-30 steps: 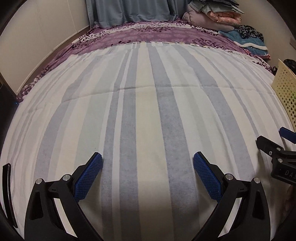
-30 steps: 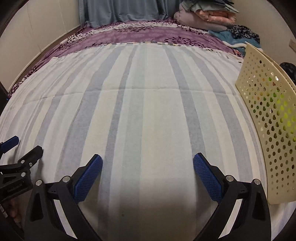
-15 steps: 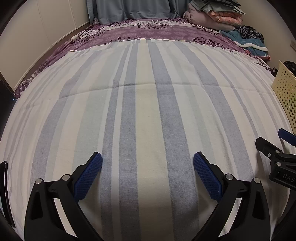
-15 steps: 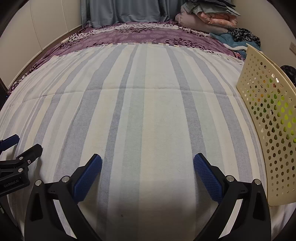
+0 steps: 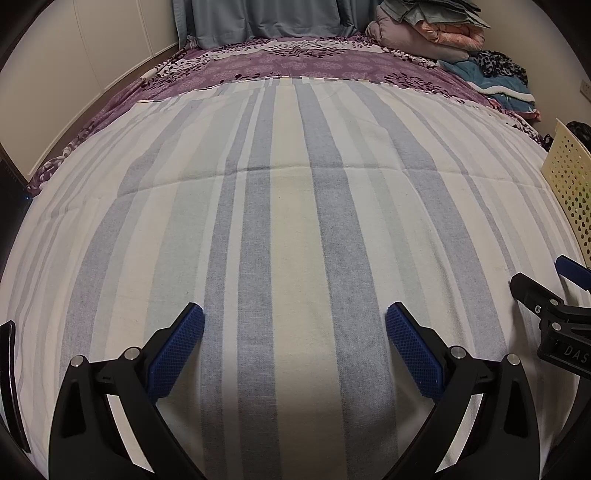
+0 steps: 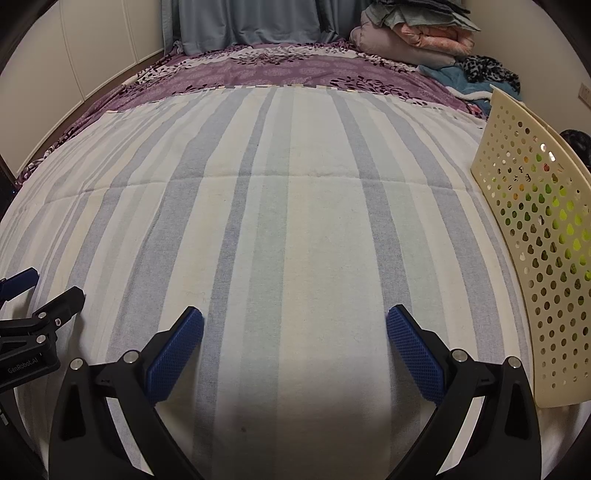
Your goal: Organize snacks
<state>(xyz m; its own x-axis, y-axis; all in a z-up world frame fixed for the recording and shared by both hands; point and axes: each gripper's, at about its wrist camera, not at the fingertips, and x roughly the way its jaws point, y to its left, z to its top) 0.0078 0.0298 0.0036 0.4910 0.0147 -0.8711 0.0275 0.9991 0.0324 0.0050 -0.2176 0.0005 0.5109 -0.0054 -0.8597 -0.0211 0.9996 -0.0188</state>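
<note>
A cream perforated basket point(image 6: 532, 236) stands on the bed at the right of the right wrist view, with green and yellow snack packs showing through its holes. Its corner also shows in the left wrist view point(image 5: 570, 177). My left gripper point(image 5: 294, 321) is open and empty, low over the striped blanket point(image 5: 295, 221). My right gripper point(image 6: 295, 323) is open and empty beside the basket's near end. Each gripper shows at the edge of the other's view: the right one point(image 5: 546, 299) and the left one point(image 6: 40, 314).
The striped blanket point(image 6: 280, 221) lies over a purple floral sheet point(image 6: 266, 70). Folded quilts and clothes point(image 6: 413, 37) are piled at the far right corner. A curtain point(image 6: 247, 22) hangs behind the bed and white cabinet doors point(image 6: 74, 66) run along the left.
Both views have tilted up and pulled back a little, so more of the far bed and curtain shows. Both grippers stay open and empty.
</note>
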